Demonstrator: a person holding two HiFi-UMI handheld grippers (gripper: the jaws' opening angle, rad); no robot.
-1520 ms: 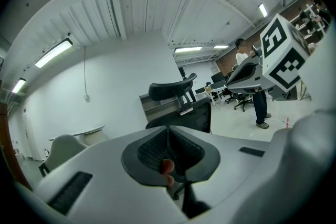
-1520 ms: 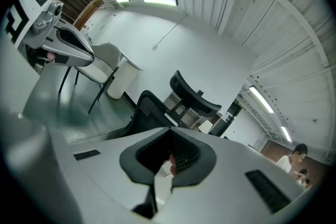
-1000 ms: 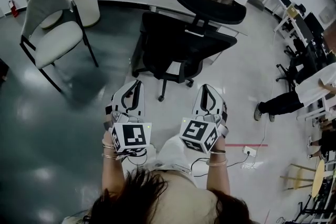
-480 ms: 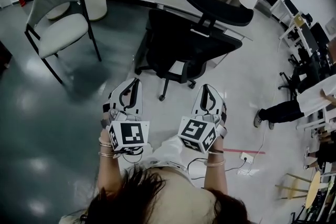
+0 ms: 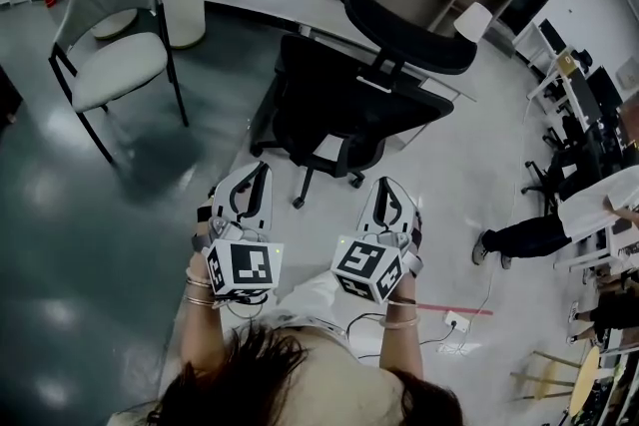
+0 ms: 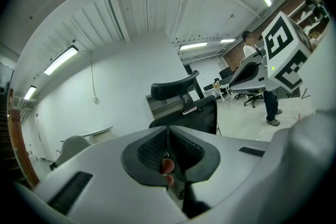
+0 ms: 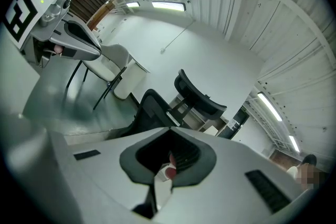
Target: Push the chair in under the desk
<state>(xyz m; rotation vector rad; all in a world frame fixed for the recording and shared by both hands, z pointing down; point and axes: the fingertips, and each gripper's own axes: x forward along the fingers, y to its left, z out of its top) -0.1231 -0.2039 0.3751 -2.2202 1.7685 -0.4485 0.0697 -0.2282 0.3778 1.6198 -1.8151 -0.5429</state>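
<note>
Both jaw pairs are sitting clenched on nothing. The left hand-held gripper and right hand-held gripper are hovering side by side, short of the black office chair. The chair is standing just before the desk, backrest toward the person, not yet tucked under.

Judgement: the closed tips should be meeting the backrest level, either side of its spine, and pushing straight so the castors are not swinging it sideways.

Office chair before the desk — armchair to its left, well apart
</note>
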